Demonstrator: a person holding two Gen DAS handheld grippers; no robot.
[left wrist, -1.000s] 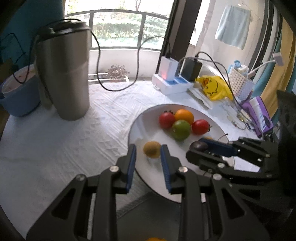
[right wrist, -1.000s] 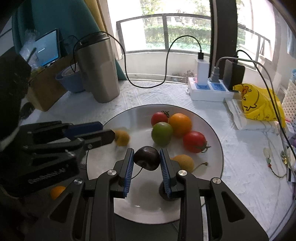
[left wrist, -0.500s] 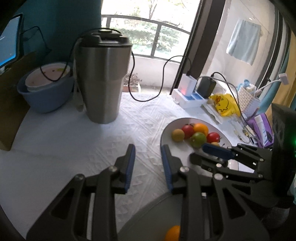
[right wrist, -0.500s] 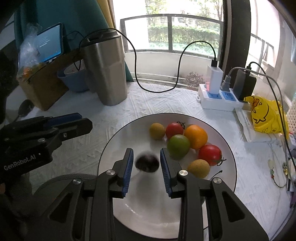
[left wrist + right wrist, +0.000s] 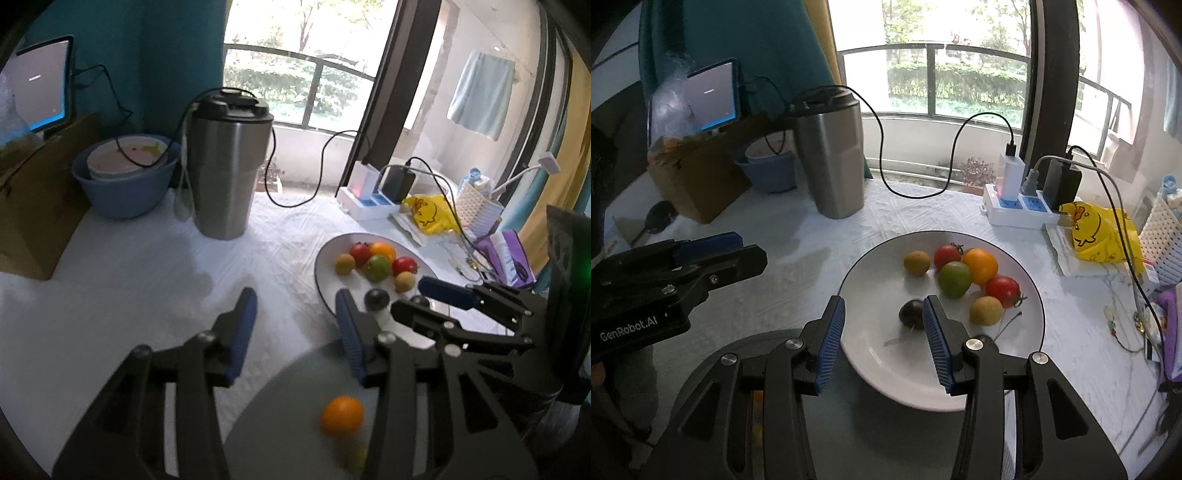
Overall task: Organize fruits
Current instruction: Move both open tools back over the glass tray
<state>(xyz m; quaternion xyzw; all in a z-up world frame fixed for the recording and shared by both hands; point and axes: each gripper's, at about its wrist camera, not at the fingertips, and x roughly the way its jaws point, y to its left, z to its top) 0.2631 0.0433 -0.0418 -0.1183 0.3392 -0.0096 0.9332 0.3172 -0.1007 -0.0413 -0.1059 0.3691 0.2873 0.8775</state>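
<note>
On white plate (image 5: 1015, 365): dark plum (image 5: 911, 314) nearest right gripper (image 5: 884, 325), freed | left gripper (image 5: 295, 314) beside plate | both jaws just parted, empty.

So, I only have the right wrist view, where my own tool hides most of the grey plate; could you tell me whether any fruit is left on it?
Observer: Yes. The left wrist view shows one orange fruit lying on the grey plate.
Operator: Thank you. Is anything between the left tool's jaws?
Observer: No. The left tool is open and empty above the white tablecloth; its jaws have just been opening.
</note>
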